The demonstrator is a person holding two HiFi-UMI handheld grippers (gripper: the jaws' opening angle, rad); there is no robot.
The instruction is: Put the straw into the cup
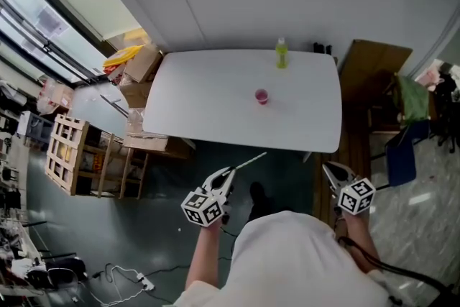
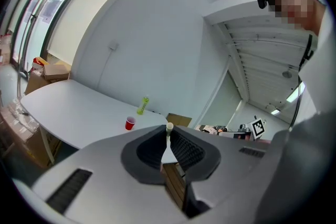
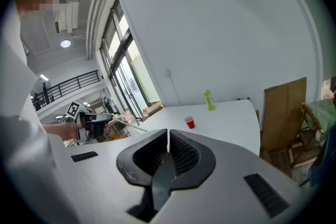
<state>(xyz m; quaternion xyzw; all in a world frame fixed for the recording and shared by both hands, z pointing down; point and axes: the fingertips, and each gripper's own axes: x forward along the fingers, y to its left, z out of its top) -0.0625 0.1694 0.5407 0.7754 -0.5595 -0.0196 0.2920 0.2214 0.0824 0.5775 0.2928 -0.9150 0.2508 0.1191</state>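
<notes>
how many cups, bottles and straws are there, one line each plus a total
red cup: 1
green bottle: 1
straw: 1, gripped in the left tool
total: 3

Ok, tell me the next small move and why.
Probably carry the left gripper forward toward the red cup: its jaws are shut on the straw, but it hangs short of the table, far from the cup.

Plain white short-sleeved shirt (image 1: pixel 287 262)
</notes>
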